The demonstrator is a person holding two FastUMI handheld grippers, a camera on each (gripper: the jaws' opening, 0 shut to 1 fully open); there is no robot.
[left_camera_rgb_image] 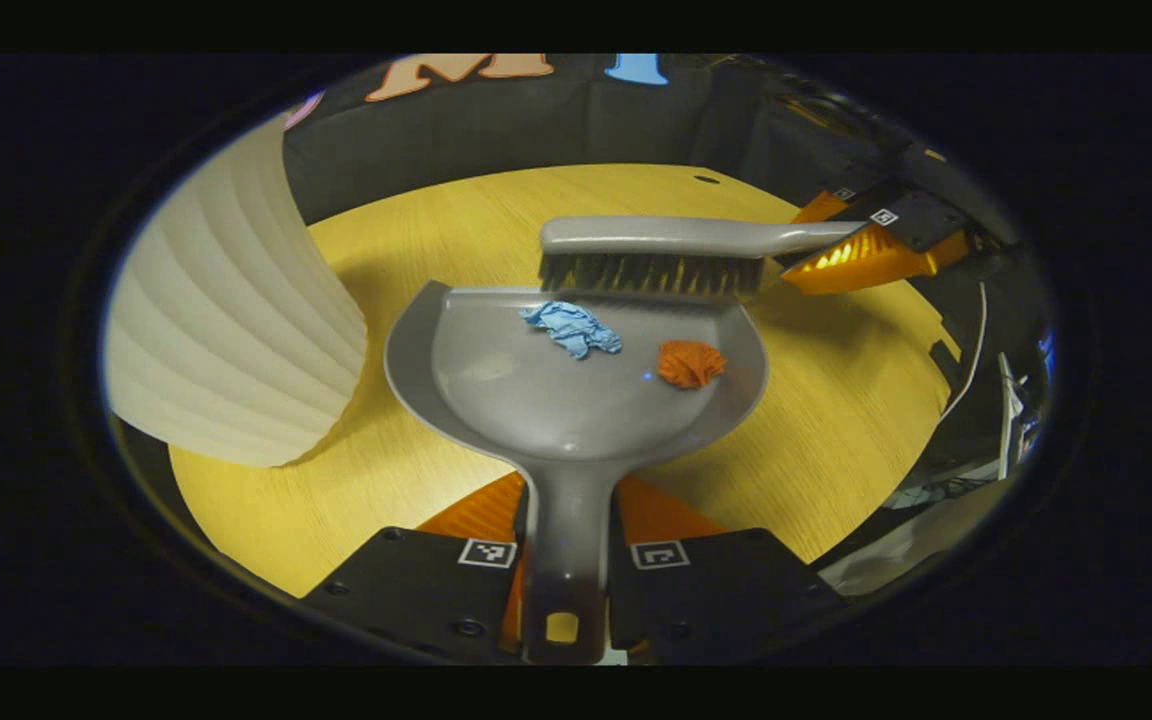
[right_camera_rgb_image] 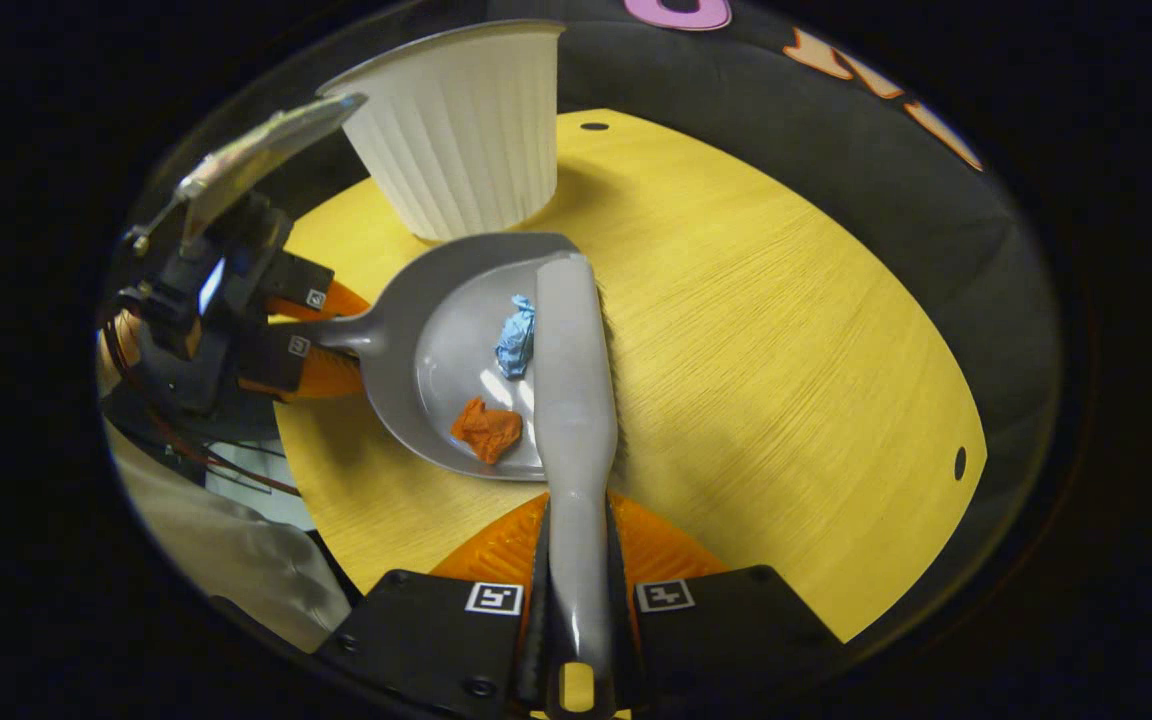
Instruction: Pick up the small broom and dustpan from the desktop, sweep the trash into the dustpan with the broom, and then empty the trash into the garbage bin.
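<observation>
The left gripper [left_camera_rgb_image: 568, 560] has its jaws clamped on the dustpan [left_camera_rgb_image: 576, 385] handle; the right gripper [right_camera_rgb_image: 576, 590] grasps the broom [right_camera_rgb_image: 572, 380] handle. Both scraps, blue paper [left_camera_rgb_image: 572, 328] and orange paper [left_camera_rgb_image: 690, 363], lie inside the pan, bristles at its lip. Next, I judge, keep the pan level while lifting, then tip it over the garbage bin [left_camera_rgb_image: 226, 320] just beside it. Smooth grey plastic pan, ribbed white bin, wood-grain counter [right_camera_rgb_image: 786, 350].
</observation>
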